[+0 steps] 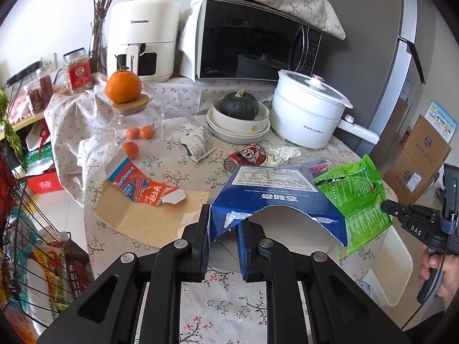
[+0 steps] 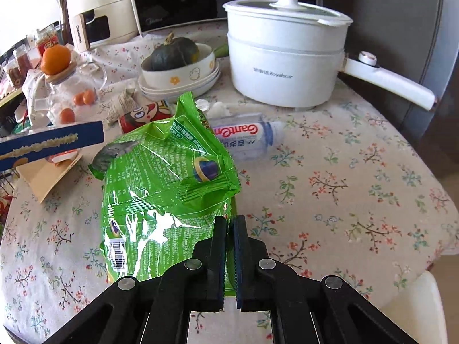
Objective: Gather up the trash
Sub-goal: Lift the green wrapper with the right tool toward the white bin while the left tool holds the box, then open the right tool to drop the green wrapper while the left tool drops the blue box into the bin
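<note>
My left gripper [image 1: 222, 226] is shut on the torn edge of a blue biscuit box [image 1: 275, 197] and holds it above the table; the box also shows in the right wrist view [image 2: 51, 142]. My right gripper [image 2: 229, 226] is shut on the edge of a green snack bag [image 2: 166, 183], lifted off the cloth; the bag [image 1: 358, 197] and the right gripper [image 1: 385, 207] show at the right of the left wrist view. On the table lie a red can [image 1: 246, 157], a plastic bottle [image 2: 246, 137], a torn orange carton [image 1: 137, 183], a crumpled wrapper [image 1: 198, 144] and white tissue [image 1: 282, 154].
A white electric pot [image 2: 287, 54], stacked bowls with a squash [image 1: 238, 120], a glass jar with an orange on top [image 1: 126, 97], a microwave [image 1: 252, 40] and an air fryer [image 1: 140, 37] stand at the back. Brown cardboard [image 1: 149, 215] lies at the table's left edge. A wire basket [image 1: 31, 246] stands left.
</note>
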`<state>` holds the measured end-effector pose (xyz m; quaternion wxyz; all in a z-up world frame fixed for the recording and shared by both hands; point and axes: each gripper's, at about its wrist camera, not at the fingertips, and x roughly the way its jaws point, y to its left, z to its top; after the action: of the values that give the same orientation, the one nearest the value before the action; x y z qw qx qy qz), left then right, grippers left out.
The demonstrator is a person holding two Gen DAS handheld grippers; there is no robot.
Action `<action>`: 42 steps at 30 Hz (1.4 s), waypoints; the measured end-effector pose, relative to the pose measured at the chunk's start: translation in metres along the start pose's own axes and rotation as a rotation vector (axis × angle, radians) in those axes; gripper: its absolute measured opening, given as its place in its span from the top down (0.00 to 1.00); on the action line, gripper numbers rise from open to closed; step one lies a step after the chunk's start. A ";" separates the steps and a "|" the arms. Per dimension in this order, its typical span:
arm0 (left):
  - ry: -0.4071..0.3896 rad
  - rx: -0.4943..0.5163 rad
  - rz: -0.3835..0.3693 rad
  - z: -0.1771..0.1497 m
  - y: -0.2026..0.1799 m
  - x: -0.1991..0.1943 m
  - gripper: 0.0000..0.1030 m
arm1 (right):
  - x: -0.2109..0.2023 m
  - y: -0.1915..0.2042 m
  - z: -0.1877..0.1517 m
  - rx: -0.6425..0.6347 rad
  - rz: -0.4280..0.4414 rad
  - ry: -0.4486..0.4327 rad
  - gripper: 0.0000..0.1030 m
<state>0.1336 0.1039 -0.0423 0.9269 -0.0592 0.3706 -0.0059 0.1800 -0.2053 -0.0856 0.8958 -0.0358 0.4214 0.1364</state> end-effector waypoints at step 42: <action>0.092 0.388 -0.262 -0.059 -0.236 0.027 0.84 | -0.075 -0.234 -0.142 0.305 -0.397 0.302 0.98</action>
<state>0.1206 -0.1379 -0.0763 0.8943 0.0726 0.3937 -0.1998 0.0936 -0.4717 -0.1314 0.8271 -0.0024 0.5506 -0.1132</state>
